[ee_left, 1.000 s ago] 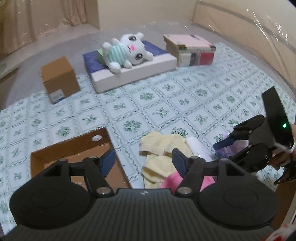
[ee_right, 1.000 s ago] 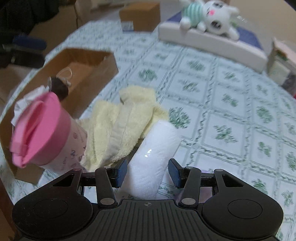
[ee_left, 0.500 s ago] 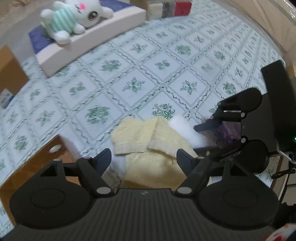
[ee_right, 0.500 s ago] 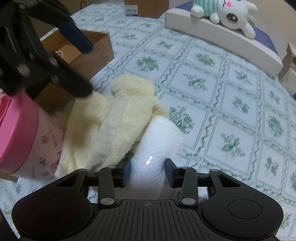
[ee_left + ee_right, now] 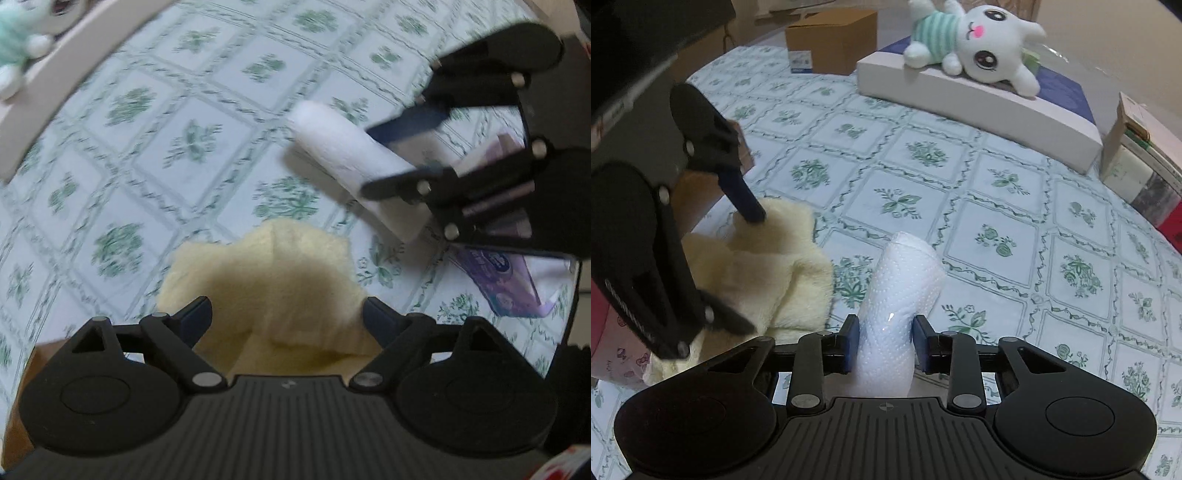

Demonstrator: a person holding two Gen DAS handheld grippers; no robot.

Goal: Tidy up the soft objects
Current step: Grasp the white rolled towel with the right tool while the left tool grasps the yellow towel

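Soft things sit close together on the green-flowered tablecloth [image 5: 1015,206]. One is a white bumpy paper towel roll [image 5: 901,295]. The right gripper [image 5: 885,343] squeezes it near one end, with a blue pad pressed on each side, so the roll dents a little. The far end pokes out in front, probably to keep it easy to carry.

Next to it lies a fluffy pale yellow towel [image 5: 273,280] in a heap. The left gripper [image 5: 286,314] is spread wide over that heap, one finger on each side, nothing pinched yet. It looks ready to close on the towel.

A white plush bunny in a striped shirt [image 5: 975,48] rests far back on a flat white box [image 5: 979,99].
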